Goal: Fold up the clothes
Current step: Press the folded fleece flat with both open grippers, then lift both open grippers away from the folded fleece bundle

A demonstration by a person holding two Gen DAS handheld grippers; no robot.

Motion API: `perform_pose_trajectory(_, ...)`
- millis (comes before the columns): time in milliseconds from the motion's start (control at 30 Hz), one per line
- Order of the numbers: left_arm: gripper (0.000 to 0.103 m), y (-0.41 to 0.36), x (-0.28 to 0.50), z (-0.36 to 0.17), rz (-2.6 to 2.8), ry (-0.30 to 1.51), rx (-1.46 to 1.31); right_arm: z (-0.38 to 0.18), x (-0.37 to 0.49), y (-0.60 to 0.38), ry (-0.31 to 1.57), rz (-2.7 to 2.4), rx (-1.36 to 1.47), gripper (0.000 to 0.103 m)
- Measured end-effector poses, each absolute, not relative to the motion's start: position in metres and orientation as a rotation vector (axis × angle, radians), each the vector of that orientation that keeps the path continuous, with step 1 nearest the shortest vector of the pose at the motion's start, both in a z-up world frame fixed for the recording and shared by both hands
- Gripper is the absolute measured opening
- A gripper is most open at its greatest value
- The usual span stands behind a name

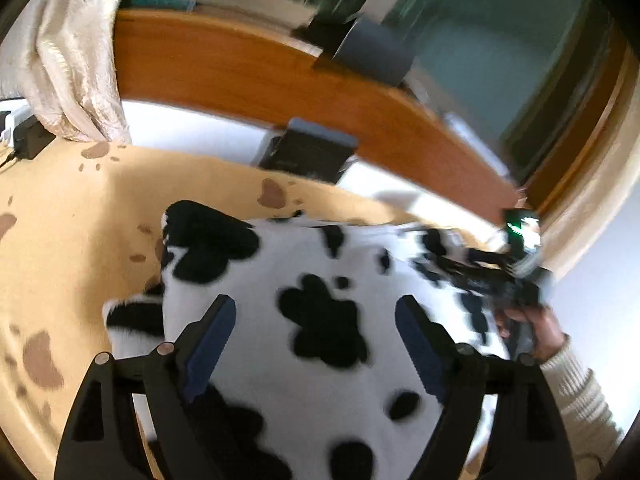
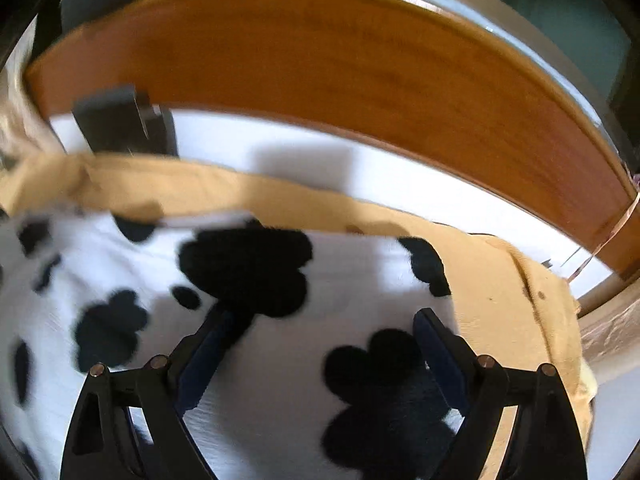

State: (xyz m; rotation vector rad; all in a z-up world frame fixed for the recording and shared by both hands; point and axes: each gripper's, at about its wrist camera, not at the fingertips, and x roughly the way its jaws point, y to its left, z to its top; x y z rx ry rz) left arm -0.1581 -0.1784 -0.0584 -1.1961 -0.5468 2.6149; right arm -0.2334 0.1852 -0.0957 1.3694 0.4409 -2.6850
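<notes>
- Curtain fabric, cream and creased, is seen hanging at the far left of the left wrist view, above a black adapter.
- A tan blanket with brown spots is spread underneath, and the cow-print garment, white with black patches, is laid flat on it.
- The left gripper is held above the garment with its jaws wide apart; nothing is clamped between the blue pads.
- A wooden headboard is seen curving behind the blanket.
- At the right edge of the same view, the right gripper is carried by a hand in a knitted cream sleeve.
- In the right wrist view, its jaws are spread wide over the garment near the blanket's right border, with no cloth pinched.
</notes>
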Motion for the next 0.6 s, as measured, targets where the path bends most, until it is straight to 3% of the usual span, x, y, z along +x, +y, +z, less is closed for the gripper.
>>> perform_pose_trajectory(67,0.084,-0.185,-0.17,-0.074,2.626,-0.553,-1.27,-0.102,-0.232,0.192,0.433,-2.687,1.355,0.093)
perform_pose_trajectory(200,0.083,-0.175,-0.163,-0.08,2.694,-0.352,-1.237,-0.103,-0.231,0.212,0.35,-2.688,1.358,0.095)
perform_pose_trajectory(333,0.083,-0.171,-0.158,-0.084,2.725,-0.279,-1.211,-0.103,-0.229,0.218,0.324,-2.676,1.368,0.096)
perform_pose_trajectory(467,0.083,-0.171,-0.161,-0.082,2.711,-0.259,-1.225,-0.093,-0.217,0.216,0.316,-2.691,1.29,0.096)
perform_pose_trajectory(600,0.085,-0.178,-0.14,-0.062,2.697,-0.326,-1.244,-0.055,-0.163,0.239,0.159,-2.69,1.134,0.096)
